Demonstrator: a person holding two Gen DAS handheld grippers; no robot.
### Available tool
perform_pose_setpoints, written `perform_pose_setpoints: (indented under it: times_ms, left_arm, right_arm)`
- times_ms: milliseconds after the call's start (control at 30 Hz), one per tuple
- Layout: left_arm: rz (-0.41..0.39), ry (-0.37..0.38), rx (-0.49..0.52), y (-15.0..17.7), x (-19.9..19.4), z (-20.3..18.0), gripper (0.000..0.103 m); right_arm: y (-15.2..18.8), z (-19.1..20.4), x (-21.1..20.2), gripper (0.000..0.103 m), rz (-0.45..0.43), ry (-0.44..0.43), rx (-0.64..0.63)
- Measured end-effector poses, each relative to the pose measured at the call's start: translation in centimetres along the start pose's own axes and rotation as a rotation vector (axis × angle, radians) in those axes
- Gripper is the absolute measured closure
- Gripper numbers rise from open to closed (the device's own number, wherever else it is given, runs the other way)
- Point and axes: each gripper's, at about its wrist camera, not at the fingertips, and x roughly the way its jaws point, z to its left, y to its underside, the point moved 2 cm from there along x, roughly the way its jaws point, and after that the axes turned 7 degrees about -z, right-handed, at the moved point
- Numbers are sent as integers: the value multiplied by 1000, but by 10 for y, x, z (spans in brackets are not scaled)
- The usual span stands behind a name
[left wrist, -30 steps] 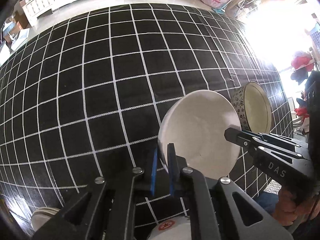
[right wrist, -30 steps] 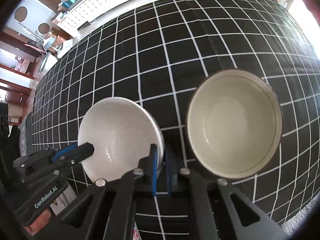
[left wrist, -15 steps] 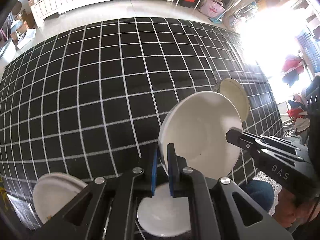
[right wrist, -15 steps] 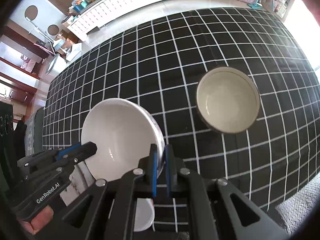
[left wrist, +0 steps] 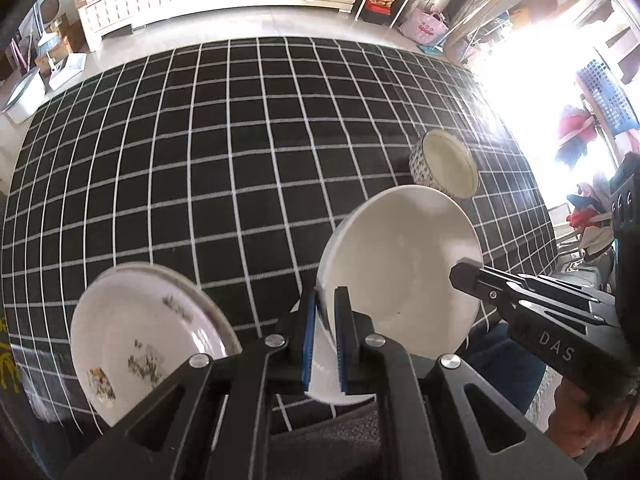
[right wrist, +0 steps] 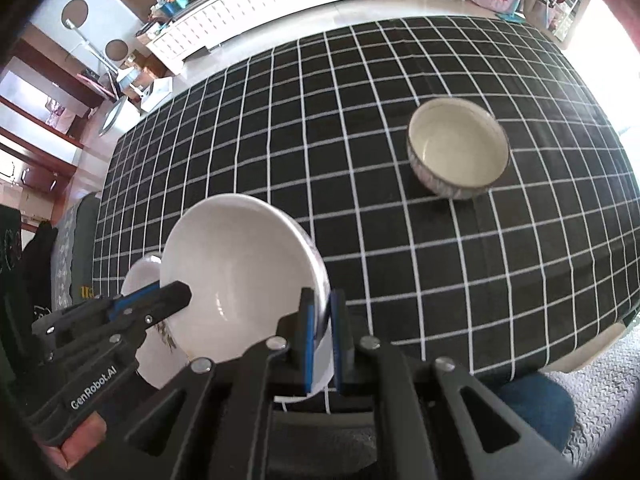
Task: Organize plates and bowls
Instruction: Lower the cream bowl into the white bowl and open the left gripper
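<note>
Both claws were clamped on the same white bowl [right wrist: 240, 276]: the left gripper [left wrist: 325, 336] pinching one side of the rim, the right gripper [right wrist: 322, 336] the opposite side, probably so it rides level and doesn't tip. The bowl hung in the air over the near edge of the checked tablecloth [left wrist: 200, 160]. A flower-print plate [left wrist: 144, 340] sat at the near left corner with another white dish under the bowl, likely the stack spot. The patterned bowl [right wrist: 458, 148] waited well apart, toward the right edge.
</note>
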Motion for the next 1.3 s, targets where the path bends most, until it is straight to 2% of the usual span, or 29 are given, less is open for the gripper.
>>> perform_pose_setpoints:
  times_ms: [233,567,1300]
  left_arm:
    - [22,-14,-8,31,3,6,95]
    - [48,-17,-22,57,24,1,95]
    - [66,-39,-41,64,41,8,95]
  right_arm:
    - [23,4,9,93,29,6,-11]
    - [44,2,27,93,84,28,0]
    - [47,0,44,93,101,25,-8]
